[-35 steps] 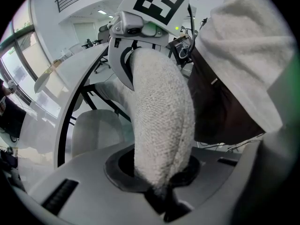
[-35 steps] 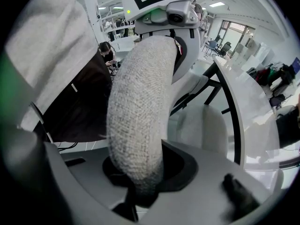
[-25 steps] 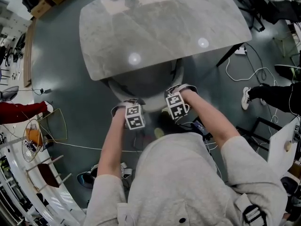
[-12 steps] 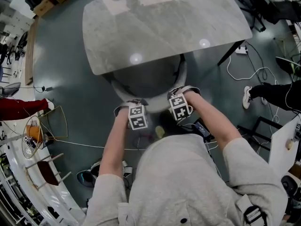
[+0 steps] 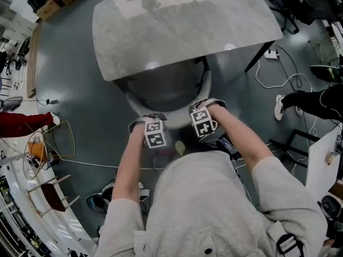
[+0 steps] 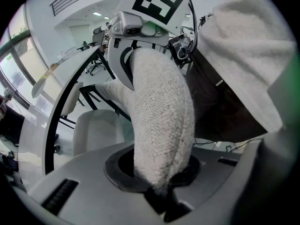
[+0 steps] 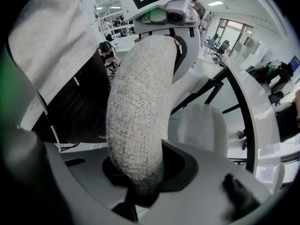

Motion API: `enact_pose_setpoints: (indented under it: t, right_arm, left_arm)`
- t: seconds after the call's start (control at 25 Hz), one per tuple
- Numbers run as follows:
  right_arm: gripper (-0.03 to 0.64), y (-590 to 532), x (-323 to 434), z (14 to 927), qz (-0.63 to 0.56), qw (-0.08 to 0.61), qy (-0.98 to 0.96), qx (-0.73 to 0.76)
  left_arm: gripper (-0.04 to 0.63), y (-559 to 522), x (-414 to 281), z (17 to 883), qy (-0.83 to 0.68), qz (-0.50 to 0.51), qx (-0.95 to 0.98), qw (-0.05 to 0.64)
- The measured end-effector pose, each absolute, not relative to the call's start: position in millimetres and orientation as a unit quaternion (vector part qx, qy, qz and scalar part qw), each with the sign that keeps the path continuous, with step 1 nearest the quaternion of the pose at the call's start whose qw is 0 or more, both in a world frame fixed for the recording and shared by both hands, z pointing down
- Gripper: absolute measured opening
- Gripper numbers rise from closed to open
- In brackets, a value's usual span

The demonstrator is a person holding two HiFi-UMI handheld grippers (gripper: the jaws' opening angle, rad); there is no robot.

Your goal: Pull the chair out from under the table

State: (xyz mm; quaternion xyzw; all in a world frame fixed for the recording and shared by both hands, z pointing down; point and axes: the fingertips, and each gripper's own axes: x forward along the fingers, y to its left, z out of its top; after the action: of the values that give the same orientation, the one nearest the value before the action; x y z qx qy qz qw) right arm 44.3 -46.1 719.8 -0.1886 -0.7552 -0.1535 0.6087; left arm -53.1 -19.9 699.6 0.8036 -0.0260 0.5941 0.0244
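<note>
Padding on the backrest (image 6: 161,116) of the chair (image 5: 163,84) is being squeezed by the left tongs (image 5: 146,119) and right tongs (image 5: 208,105), both narrowed onto its curved rim. It is being judged soft over a stiff, fairly heavy frame. The seat is being sheltered half under the desk (image 5: 182,25); a cable (image 5: 278,82) and the desk leg (image 5: 260,58) are being left well aside.

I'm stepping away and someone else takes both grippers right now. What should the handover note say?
Left gripper: shut on the backrest, left part of its rim.
Right gripper: shut on the backrest, right part.
Chair: backrest toward the person, far part under the table edge.
Done: both grips set, chair partly out.
Left: pull it toward you until it is free of the table, then let go.
</note>
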Motion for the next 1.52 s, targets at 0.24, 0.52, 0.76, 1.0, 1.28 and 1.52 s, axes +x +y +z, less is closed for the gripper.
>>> enact_pose_setpoints:
  t: [0.24, 0.52, 0.76, 1.0, 1.28, 1.52]
  right_arm:
    - [0.08, -33, 50, 722, -0.153, 0.608, -0.756, -0.187]
    - [0.081, -16, 54, 722, -0.15, 0.609, -0.755, -0.188]
    - [0.081, -2, 61, 720, -0.147, 0.611, -0.755, -0.188]
    - [0.081, 13, 66, 724, -0.147, 0.61, -0.756, -0.186]
    - [0.083, 34, 70, 721, -0.145, 0.611, -0.756, -0.186]
    - [0.083, 54, 74, 727, -0.145, 0.612, -0.756, -0.184]
  left_arm:
    - [0.084, -7, -48, 702, -0.025, 0.596, 0.802, 0.023]
    - [0.084, 9, -43, 701, -0.024, 0.595, 0.803, 0.022]
    - [0.086, 23, -37, 700, -0.023, 0.597, 0.802, 0.023]
    - [0.086, 38, -32, 703, -0.022, 0.599, 0.8, 0.022]
    - [0.086, 58, -28, 701, -0.021, 0.598, 0.801, 0.022]
    - [0.086, 79, -24, 705, -0.019, 0.599, 0.8, 0.021]
